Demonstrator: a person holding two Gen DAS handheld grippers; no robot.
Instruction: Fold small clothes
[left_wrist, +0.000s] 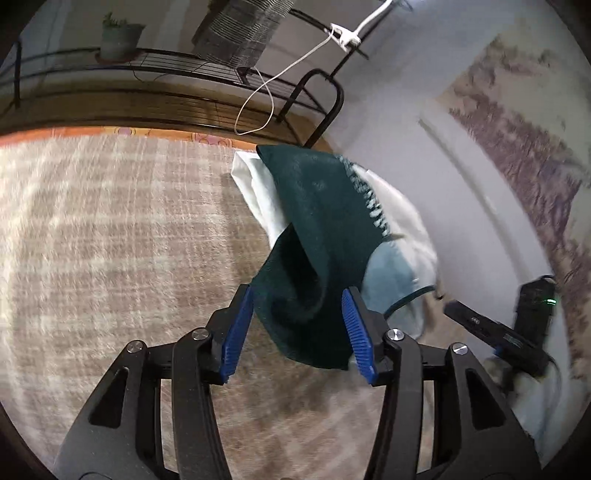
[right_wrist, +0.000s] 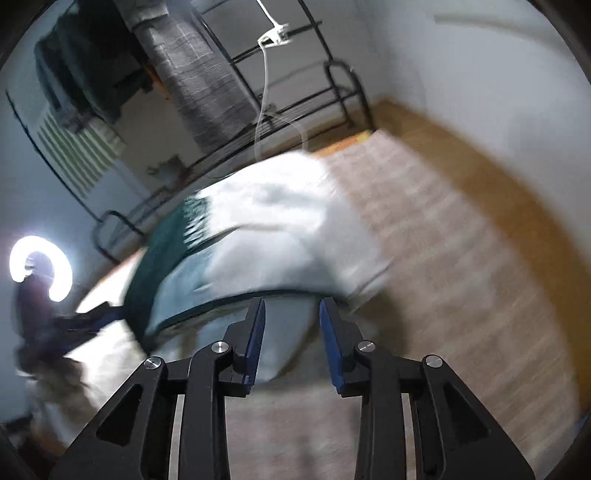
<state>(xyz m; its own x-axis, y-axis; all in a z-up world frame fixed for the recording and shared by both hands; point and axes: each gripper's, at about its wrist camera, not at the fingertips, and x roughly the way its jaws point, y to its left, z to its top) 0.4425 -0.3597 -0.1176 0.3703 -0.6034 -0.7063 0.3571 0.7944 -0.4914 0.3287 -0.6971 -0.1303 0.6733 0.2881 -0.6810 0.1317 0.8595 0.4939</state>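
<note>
Left wrist view: the left gripper (left_wrist: 297, 332) stands with jaws apart, pads clear of the dark green and white garment (left_wrist: 325, 236) that lies crumpled between and beyond them on the checked rug (left_wrist: 110, 229). Right wrist view: the right gripper (right_wrist: 291, 343) is likewise parted, with the garment's pale edge between its blue pads (right_wrist: 330, 343); contact cannot be told through the blur.

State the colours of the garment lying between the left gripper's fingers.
The garment is dark green and white with a pale blue panel, clearest in the left wrist view.
</note>
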